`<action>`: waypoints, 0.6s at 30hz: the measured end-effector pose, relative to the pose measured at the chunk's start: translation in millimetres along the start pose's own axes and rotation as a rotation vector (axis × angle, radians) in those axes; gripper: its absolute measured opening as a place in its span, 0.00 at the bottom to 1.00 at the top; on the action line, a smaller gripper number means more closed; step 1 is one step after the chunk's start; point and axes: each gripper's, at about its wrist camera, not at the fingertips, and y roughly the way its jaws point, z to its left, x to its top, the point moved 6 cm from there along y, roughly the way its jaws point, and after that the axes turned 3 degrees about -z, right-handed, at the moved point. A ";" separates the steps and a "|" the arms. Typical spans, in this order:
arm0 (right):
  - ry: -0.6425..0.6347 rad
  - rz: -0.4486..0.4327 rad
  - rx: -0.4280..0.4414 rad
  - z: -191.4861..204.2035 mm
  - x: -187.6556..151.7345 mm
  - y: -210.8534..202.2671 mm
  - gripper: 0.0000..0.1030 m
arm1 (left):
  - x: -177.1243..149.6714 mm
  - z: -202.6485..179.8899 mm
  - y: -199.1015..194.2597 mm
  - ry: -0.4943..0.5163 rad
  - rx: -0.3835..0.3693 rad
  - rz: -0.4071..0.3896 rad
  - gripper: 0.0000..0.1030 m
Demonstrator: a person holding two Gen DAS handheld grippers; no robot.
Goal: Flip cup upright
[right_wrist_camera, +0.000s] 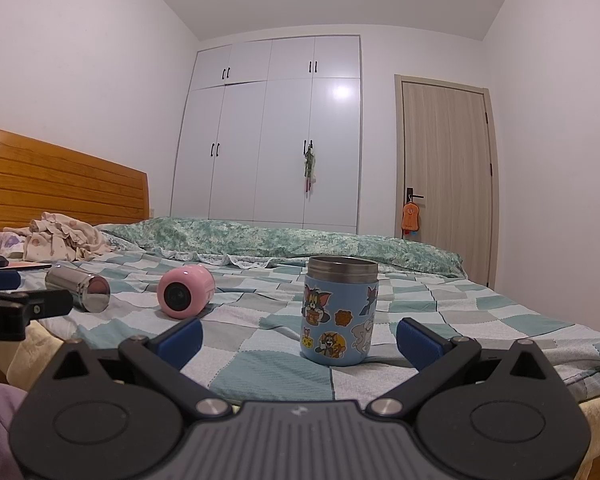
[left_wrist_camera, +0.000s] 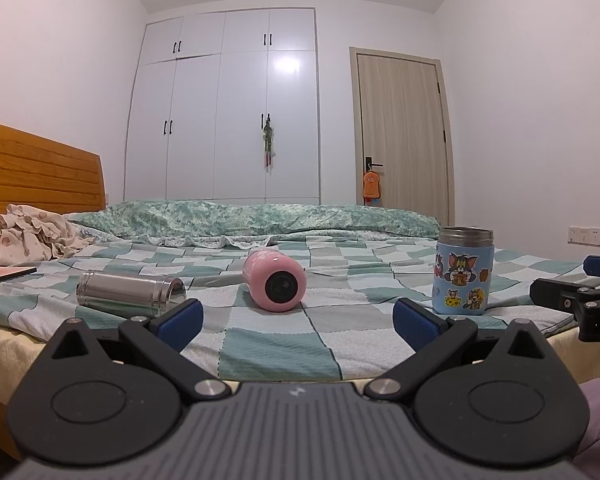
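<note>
On the bed (left_wrist_camera: 260, 344), a pink cup (left_wrist_camera: 274, 286) and a steel cup (left_wrist_camera: 130, 294) lie sideways; the blue cartoon cup (right_wrist_camera: 338, 312) stands upright. The left gripper (left_wrist_camera: 298, 322) and right gripper (right_wrist_camera: 300, 338) both hover with jaws spread, holding nothing.

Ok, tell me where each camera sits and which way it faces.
Left wrist: on the left gripper, low at the bed's edge, facing the lying pink cup; its open fingers show.
Right wrist: on the right gripper, facing the upright blue cartoon cup; open fingers show.
Shared: both cups, steel cup, wardrobe.
</note>
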 end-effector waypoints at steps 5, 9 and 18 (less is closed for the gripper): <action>0.000 0.000 0.000 0.2 -0.1 0.0 1.00 | 0.4 0.9 -1.0 -0.002 -0.002 -0.002 1.00; -0.001 0.000 0.000 0.2 -0.2 0.1 1.00 | -0.1 0.8 -1.7 0.002 -0.010 0.000 1.00; -0.001 -0.001 0.000 0.2 -0.3 0.0 1.00 | 0.8 0.3 -4.8 0.005 0.002 -0.024 1.00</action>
